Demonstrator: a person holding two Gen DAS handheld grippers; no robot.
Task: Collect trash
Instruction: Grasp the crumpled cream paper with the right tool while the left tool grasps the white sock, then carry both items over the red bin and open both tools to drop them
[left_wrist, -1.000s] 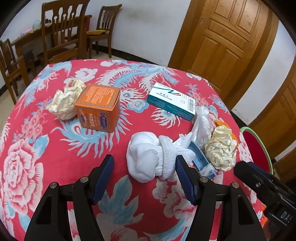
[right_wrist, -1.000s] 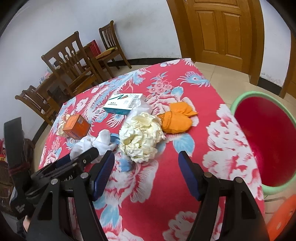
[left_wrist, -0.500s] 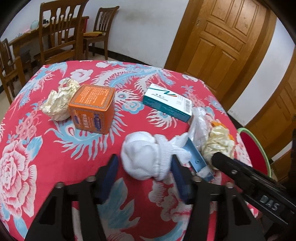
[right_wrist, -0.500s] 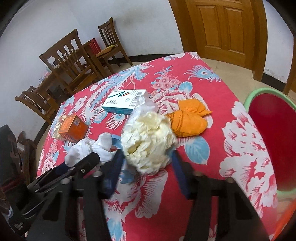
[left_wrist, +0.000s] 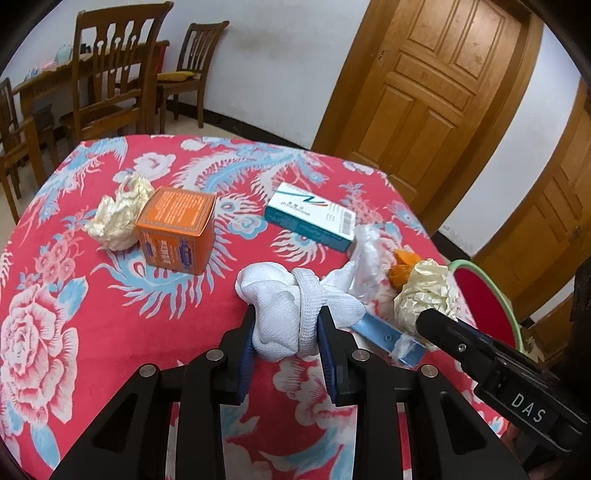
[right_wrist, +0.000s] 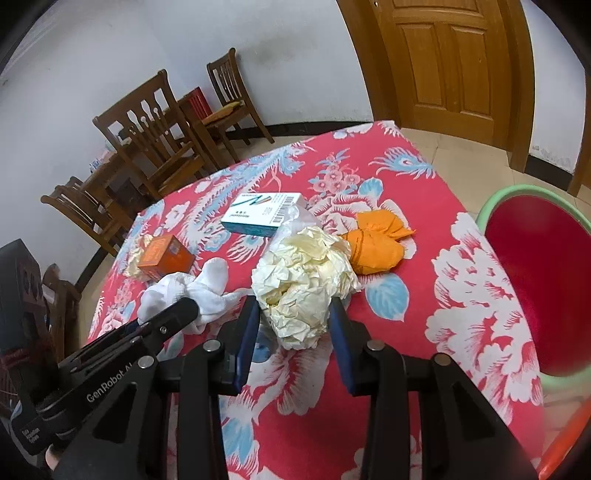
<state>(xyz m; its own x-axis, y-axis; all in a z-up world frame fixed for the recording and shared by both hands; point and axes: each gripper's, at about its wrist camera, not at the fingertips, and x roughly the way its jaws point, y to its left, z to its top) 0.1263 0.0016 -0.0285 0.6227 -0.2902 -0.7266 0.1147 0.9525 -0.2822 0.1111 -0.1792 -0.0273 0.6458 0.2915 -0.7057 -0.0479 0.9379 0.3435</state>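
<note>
My left gripper (left_wrist: 286, 325) is shut on the white sock bundle (left_wrist: 291, 299) on the red flowered tablecloth (left_wrist: 74, 314). My right gripper (right_wrist: 293, 314) is shut on a crumpled cream paper ball (right_wrist: 303, 280), which also shows in the left wrist view (left_wrist: 424, 295). Other trash lies around: an orange cloth bundle (right_wrist: 373, 243), an orange box (left_wrist: 177, 229), a teal and white carton (left_wrist: 314, 216), a second cream paper wad (left_wrist: 118, 216), clear plastic (left_wrist: 369, 251) and a blue plastic strip (left_wrist: 388, 338). A red basin with a green rim (right_wrist: 535, 280) stands off the table's right edge.
Wooden chairs (left_wrist: 110, 74) and a side table stand behind the table at the left. Wooden doors (left_wrist: 424, 85) are at the back right. The table edge drops off on the right beside the basin.
Both grippers moved forward and closed from wide open: the left onto the sock bundle, the right onto the cream paper ball.
</note>
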